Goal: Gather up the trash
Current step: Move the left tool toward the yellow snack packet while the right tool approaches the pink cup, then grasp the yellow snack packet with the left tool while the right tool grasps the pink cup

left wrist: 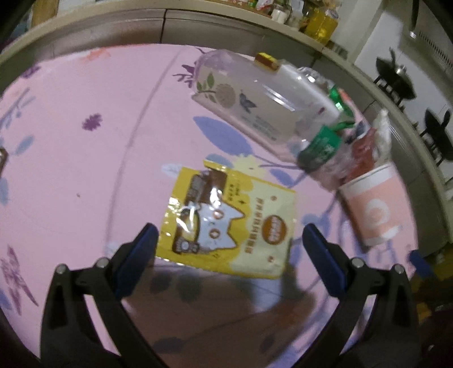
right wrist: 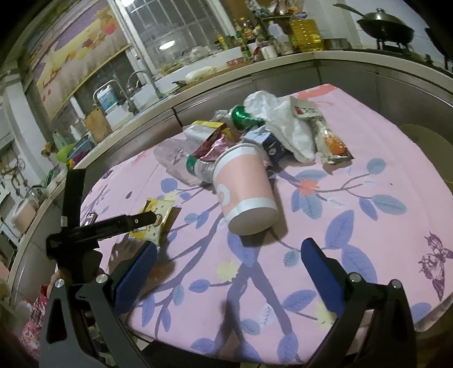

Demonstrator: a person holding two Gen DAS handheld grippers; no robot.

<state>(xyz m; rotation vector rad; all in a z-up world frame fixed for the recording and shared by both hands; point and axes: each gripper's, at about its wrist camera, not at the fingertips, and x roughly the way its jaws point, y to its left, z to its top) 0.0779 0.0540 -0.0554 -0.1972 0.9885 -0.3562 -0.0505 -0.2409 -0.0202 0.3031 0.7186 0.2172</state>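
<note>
A yellow snack wrapper [left wrist: 226, 218] lies flat on the pink flowered tablecloth [left wrist: 85, 141]. My left gripper [left wrist: 229, 240] is open and hovers just above its near edge, empty. Behind it lie a clear plastic bottle with a green label [left wrist: 283, 113] and a pink paper cup [left wrist: 373, 206] on its side. In the right wrist view my right gripper [right wrist: 229, 254] is open and empty, just short of the pink cup [right wrist: 243, 186]. The wrapper [right wrist: 155, 218] lies at left under the left gripper's black arm [right wrist: 107, 226]. A white plastic bag [right wrist: 280, 119], a snack packet [right wrist: 331, 138] and a small box [right wrist: 271, 144] are piled behind the cup.
A steel kitchen counter [right wrist: 283, 73] with a sink, bottles and an oil jug [right wrist: 305, 31] runs behind the table. A wok [right wrist: 385, 25] sits on the stove at the far right. The tablecloth's near edge [right wrist: 254, 359] drops off below my right gripper.
</note>
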